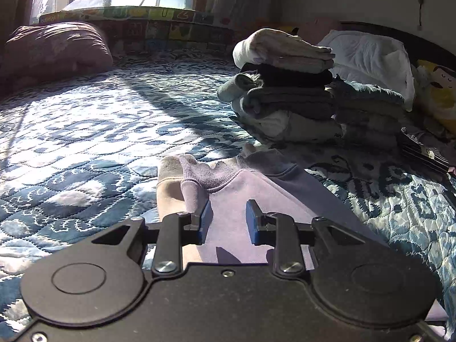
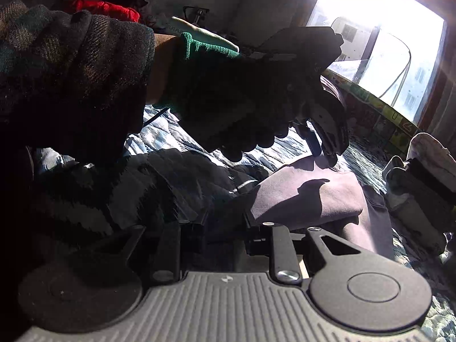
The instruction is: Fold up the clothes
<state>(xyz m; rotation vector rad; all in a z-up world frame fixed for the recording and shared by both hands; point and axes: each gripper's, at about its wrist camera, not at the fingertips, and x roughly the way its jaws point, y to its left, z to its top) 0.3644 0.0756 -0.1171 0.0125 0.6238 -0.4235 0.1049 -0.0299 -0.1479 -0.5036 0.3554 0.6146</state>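
Left gripper jaws apart and empty above lavender sweatshirt lying part-folded on blue quilted bedspread, right gripper jaws apart at garment's edge, gloved hand above, folded stack beyond.

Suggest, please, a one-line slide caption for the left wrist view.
Open left gripper hovering over a lilac sweatshirt on the blue quilted bed, beside a stack of folded clothes.
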